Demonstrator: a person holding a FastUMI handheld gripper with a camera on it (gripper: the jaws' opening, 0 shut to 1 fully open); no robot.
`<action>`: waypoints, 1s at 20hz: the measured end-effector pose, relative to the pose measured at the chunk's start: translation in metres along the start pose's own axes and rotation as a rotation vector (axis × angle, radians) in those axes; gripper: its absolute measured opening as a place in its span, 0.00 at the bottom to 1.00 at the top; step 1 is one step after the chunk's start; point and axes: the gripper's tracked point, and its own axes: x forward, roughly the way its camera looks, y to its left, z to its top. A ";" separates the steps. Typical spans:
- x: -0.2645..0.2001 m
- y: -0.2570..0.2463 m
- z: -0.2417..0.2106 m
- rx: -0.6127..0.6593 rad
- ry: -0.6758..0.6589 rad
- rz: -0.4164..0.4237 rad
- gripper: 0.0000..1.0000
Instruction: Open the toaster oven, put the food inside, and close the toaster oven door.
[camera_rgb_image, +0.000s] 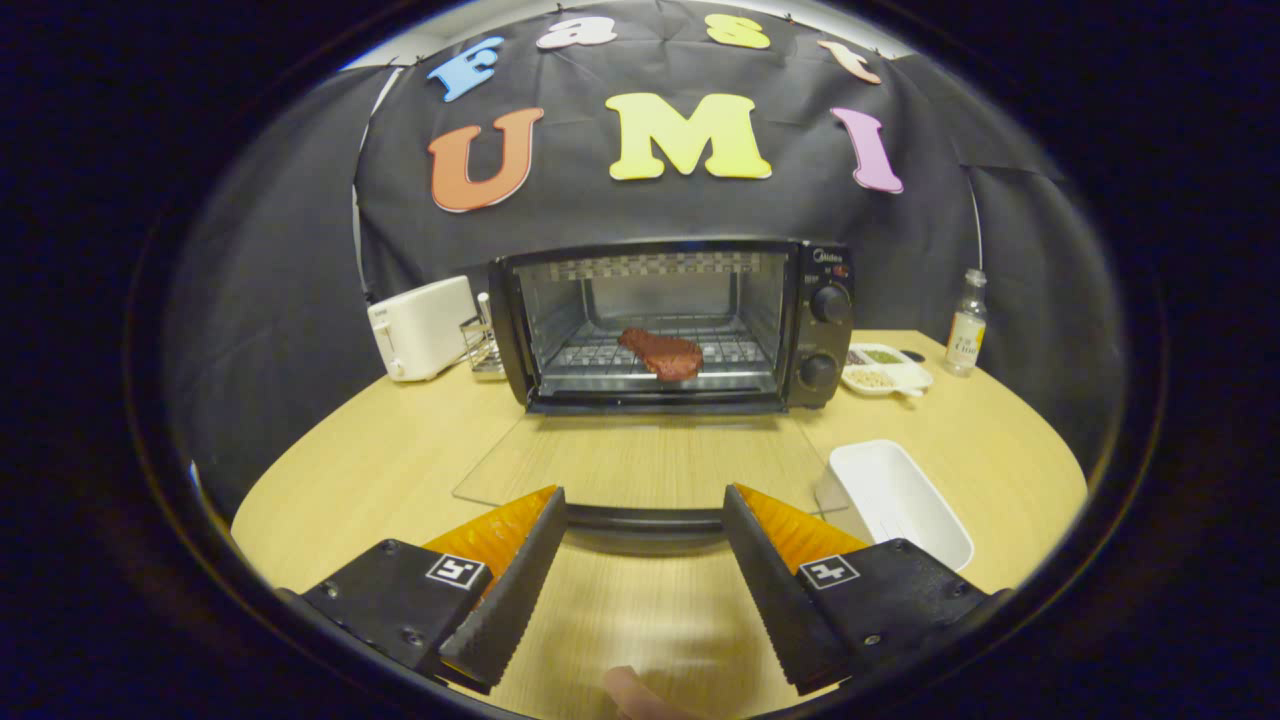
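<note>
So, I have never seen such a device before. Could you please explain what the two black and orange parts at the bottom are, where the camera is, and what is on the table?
The two black and orange parts are the fingers of a hand-held gripper. A person carries it; there is no robot arm. The camera sits on the gripper and looks forward along the fingers, which is why the picture is round and bent.

The fingers are apart and hold nothing. Between them lies the dark handle of the toaster oven's glass door, which is folded down flat over the wooden table.

Beyond it stands the toaster oven, with a piece of red meat already on its rack. Left of the oven is a white toaster. Right of it are a small dish of seasonings and a little bottle. An empty white tray lies beside the open door.
</note>
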 end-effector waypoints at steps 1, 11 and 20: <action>0.003 -0.001 -0.009 0.012 0.025 -0.005 0.99; 0.022 -0.001 -0.029 0.016 0.102 -0.032 0.99; 0.012 -0.005 -0.001 -0.001 0.036 -0.083 0.99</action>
